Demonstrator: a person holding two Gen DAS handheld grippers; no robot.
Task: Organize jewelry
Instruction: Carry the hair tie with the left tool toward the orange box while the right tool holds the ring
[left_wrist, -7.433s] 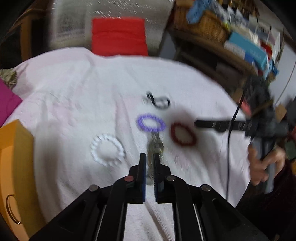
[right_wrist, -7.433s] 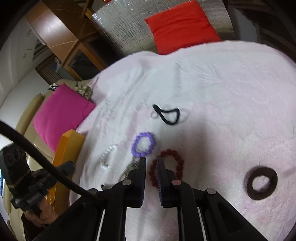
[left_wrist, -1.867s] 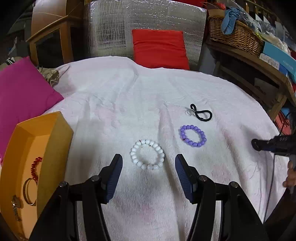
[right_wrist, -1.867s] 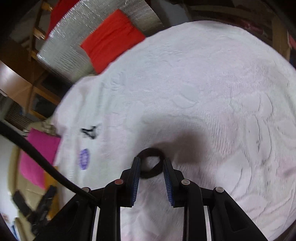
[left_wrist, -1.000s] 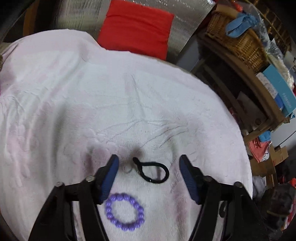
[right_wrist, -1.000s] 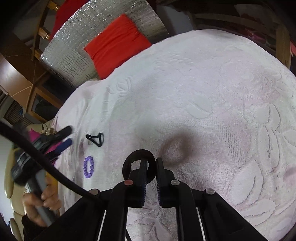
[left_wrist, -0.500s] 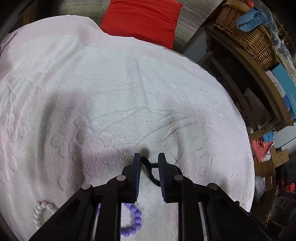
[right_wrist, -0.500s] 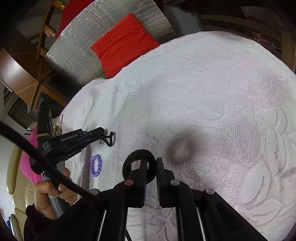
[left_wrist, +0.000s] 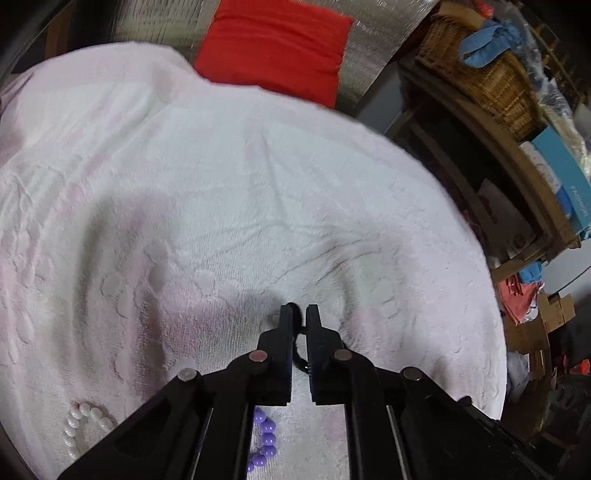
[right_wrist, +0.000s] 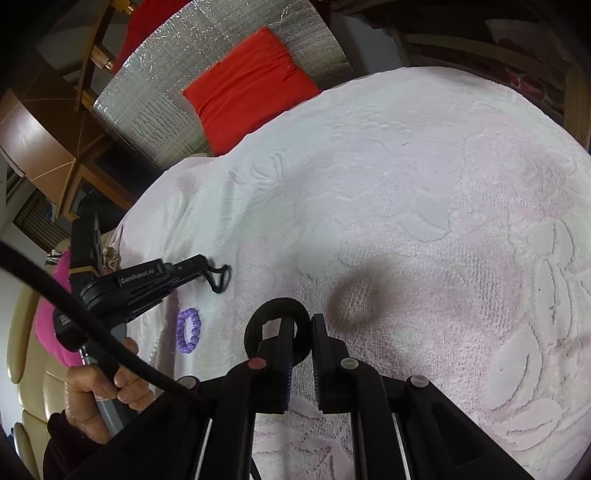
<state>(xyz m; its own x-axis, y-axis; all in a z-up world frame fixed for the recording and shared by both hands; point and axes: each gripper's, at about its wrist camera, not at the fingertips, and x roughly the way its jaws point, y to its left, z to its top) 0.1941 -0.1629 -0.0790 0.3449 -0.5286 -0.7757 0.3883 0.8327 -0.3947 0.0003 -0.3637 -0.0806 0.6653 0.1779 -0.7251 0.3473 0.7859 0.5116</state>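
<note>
Currently the left gripper (left_wrist: 299, 314) is clamped on the thin black hair tie (right_wrist: 220, 277) on the pink towel (left_wrist: 221, 184). Right gripper (right_wrist: 303, 325) is closed on the thick black scrunchie (right_wrist: 275, 308), apparently lifted. Purple bracelet (right_wrist: 188, 330) is seen at 9 o'clock of it.

Cluttered home (cushion (left_wrist: 273, 44), basket (left_wrist: 491, 77))

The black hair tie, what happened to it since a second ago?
The left gripper closed on the thin black hair tie; a second ago its jaws stood open around it. The right gripper still holds the thick black scrunchie. The purple bracelet stays on the towel.
</note>
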